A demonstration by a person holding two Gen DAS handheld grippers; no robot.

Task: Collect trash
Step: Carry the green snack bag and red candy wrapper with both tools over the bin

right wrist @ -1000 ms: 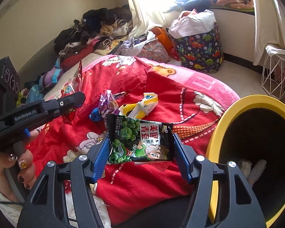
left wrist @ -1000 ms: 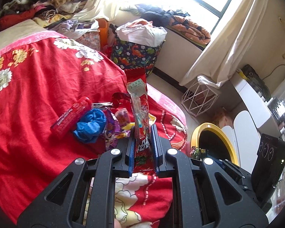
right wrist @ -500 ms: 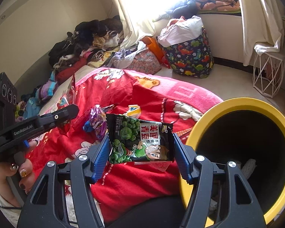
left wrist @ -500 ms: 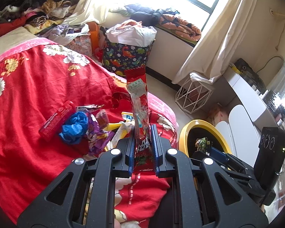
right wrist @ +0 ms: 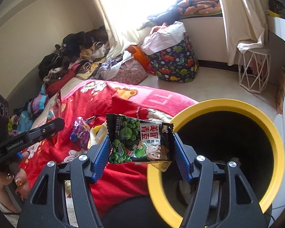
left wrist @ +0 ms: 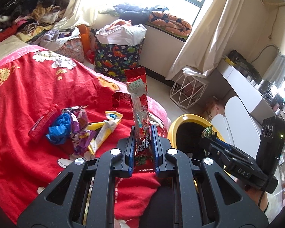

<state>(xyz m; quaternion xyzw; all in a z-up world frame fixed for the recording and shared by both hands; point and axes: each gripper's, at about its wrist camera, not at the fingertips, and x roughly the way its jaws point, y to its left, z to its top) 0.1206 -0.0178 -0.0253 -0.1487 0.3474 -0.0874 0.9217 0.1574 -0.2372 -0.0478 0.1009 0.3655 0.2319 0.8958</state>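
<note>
Bed (left wrist: pixel 24 87) red floral cover; yellow bin (right wrist: pixel 275 144) beside it.

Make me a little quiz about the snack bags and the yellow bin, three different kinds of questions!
1. True or false: the left gripper pinches a tall red wrapper.
2. What does the right gripper hold? A) a green pea snack bag B) a blue cup C) a spoon
3. Fill in: the trash bin has a ____ rim.

Key: 1 true. 2 A, the green pea snack bag. 3 yellow.
</note>
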